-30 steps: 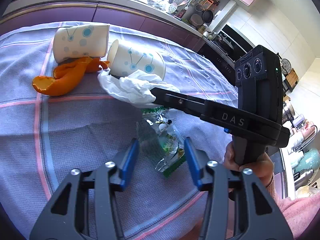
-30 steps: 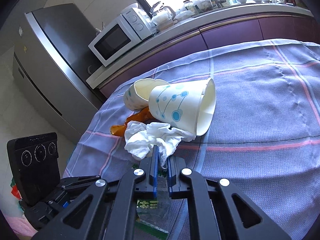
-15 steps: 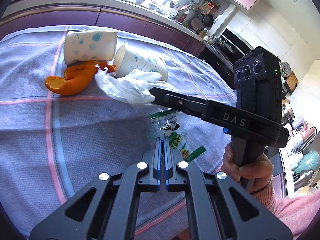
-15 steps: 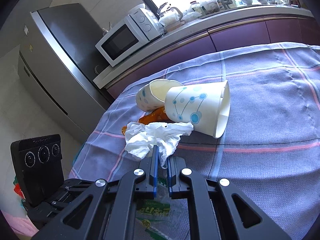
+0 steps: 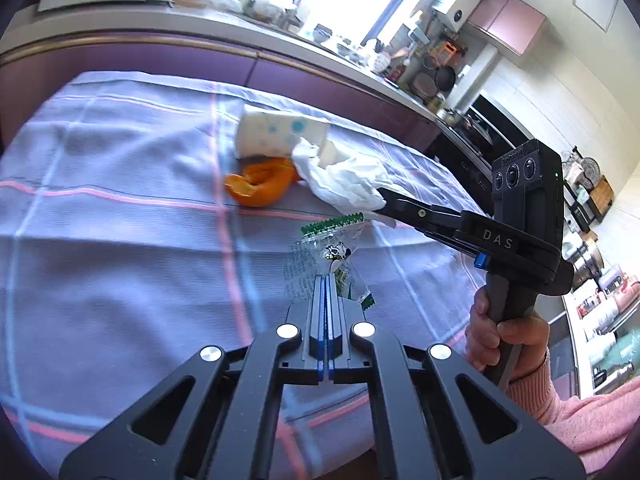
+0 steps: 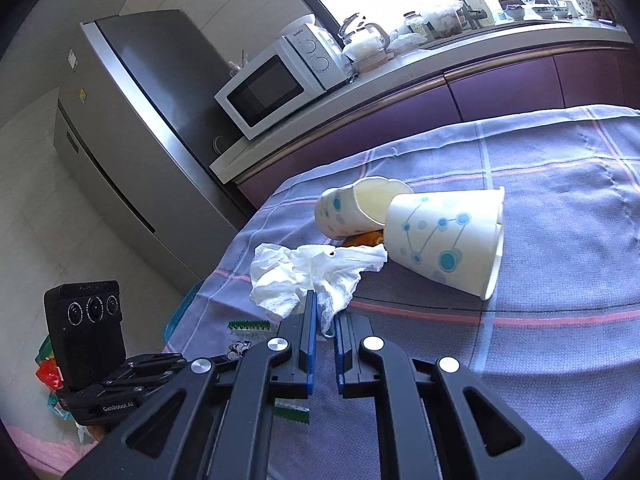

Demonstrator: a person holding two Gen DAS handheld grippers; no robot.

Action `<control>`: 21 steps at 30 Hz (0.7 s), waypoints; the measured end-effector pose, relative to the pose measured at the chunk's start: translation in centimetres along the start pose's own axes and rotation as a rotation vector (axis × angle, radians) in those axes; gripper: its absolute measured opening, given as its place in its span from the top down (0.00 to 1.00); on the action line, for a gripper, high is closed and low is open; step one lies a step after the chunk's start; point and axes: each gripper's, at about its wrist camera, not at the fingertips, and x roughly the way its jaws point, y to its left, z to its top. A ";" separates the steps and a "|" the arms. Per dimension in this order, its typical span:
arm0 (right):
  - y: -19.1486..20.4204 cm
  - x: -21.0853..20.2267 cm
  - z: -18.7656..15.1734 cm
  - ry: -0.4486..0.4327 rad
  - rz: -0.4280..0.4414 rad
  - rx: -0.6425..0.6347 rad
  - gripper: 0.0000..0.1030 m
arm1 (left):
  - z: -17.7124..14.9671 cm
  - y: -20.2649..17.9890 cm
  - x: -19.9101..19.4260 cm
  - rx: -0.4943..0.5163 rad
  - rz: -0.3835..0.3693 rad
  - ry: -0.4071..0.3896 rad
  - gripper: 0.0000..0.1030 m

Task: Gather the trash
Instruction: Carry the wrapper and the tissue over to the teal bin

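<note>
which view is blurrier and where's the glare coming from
Left wrist view: motion-smeared, the paper cup and tablecloth stripes soft, window blown white. Right wrist view: sharp on the tissue and cups, window overexposed, fisheye bending the fridge edges.

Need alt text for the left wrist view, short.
The left gripper is shut on a clear snack wrapper over a checked tablecloth. To its right, the right gripper pinches a white tissue, beside an orange peel and tipped paper cup.

Probably a home kitchen: microwave [image 6: 280, 88], fridge [image 6: 152, 128], cluttered counter [image 5: 224, 24], clothed table [image 6: 560, 240].
</note>
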 end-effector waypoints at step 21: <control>12.0 9.5 1.6 0.149 0.182 -0.226 0.93 | -2.9 11.3 -17.3 -0.244 0.274 -0.292 0.99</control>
